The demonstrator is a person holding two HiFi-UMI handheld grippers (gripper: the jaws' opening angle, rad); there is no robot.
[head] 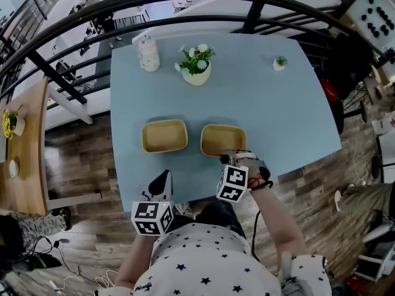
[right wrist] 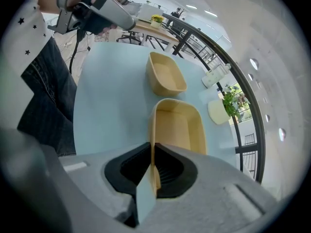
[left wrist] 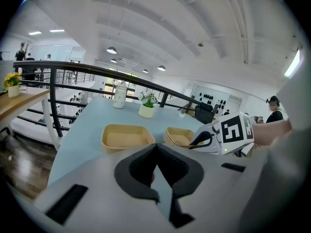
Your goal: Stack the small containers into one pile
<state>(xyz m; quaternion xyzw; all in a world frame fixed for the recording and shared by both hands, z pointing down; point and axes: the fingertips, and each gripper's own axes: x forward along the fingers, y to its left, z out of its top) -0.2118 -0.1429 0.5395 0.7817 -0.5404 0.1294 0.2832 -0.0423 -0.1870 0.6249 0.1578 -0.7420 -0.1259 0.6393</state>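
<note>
Right gripper (right wrist: 151, 165) clamped near rim of right container (head: 222, 138); left container (head: 164, 135) sat just left, left gripper (left wrist: 156, 150) closed on nothing.

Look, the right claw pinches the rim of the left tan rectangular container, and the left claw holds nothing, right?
Wrong container. The right claw pinches the rim of the right tan rectangular container, not the left tan rectangular container, as the right gripper view shows. The left claw does hold nothing.

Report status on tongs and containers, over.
Right tongs shut on near wall of right tan rectangular plastic container. Left tongs shut, empty, short of both containers. Left tan container apart, nothing stacked. White flower pot far back, out of the way.
</note>
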